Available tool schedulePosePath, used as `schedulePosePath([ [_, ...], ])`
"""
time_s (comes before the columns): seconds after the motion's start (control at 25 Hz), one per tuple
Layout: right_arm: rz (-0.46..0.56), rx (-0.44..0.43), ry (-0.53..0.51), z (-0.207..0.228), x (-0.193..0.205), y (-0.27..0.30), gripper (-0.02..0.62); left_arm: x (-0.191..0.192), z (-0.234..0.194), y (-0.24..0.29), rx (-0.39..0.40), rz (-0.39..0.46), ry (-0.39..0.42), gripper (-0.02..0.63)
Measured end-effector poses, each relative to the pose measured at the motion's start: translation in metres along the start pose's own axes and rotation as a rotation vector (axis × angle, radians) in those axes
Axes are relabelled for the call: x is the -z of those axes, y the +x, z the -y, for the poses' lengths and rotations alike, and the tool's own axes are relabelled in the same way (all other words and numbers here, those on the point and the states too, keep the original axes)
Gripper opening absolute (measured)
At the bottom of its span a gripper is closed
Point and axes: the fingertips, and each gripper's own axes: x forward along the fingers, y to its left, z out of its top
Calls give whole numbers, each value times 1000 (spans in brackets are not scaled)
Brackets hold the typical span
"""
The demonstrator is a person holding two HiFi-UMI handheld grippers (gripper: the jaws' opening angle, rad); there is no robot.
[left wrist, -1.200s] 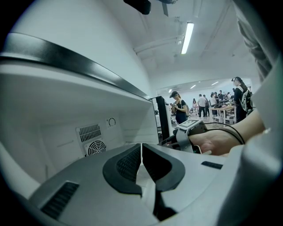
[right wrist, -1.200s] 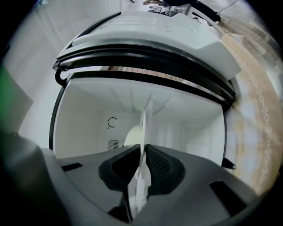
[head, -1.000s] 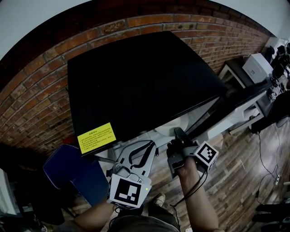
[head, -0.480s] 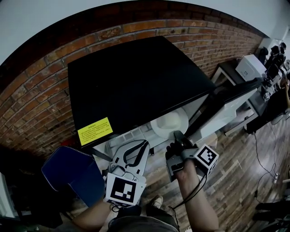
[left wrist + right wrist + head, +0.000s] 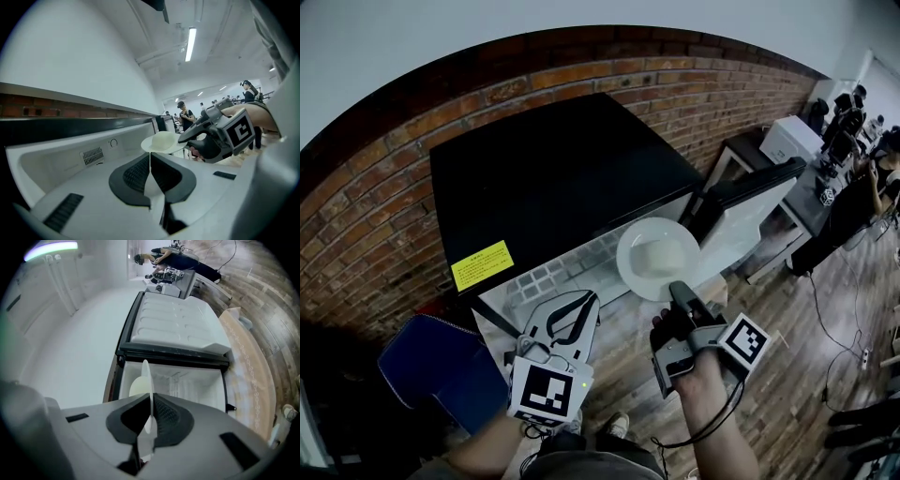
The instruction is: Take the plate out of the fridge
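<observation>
The right tongs pinch the rim of the plate just outside the open fridge, which looks stiff, light, slippery and breakable, and the left tongs are closed on nothing.

Plank floor with 1 black fridge and, perhaps, 1 blue bag.
</observation>
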Motion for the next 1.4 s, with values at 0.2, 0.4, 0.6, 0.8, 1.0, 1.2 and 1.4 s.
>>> schedulePosePath([
  [0.2, 70, -11, -15, -14, -22, -43, 31, -17, 22, 2, 46, 39, 17, 23],
  [0.4, 124, -2, -22, -12, -37, -86, 31, -31, 46, 5, 96, 72, 25, 23],
  [0.6, 186, 18, -6, 0, -48, -128, 31, -39, 76, 8, 161, 88, 29, 23],
  [0.8, 222, 41, 11, 20, -52, -161, 31, -42, 108, 12, 224, 96, 24, 23],
  [1.0, 247, 63, 47, 41, -53, -191, 32, -35, 136, 12, 279, 67, 46, 23],
  [1.2, 258, 76, 45, 52, -52, -206, 31, -28, 158, 13, 323, 54, 46, 23],
  [1.4, 252, 79, 17, 51, -47, -210, 31, -21, 168, 11, 350, 44, 40, 23],
])
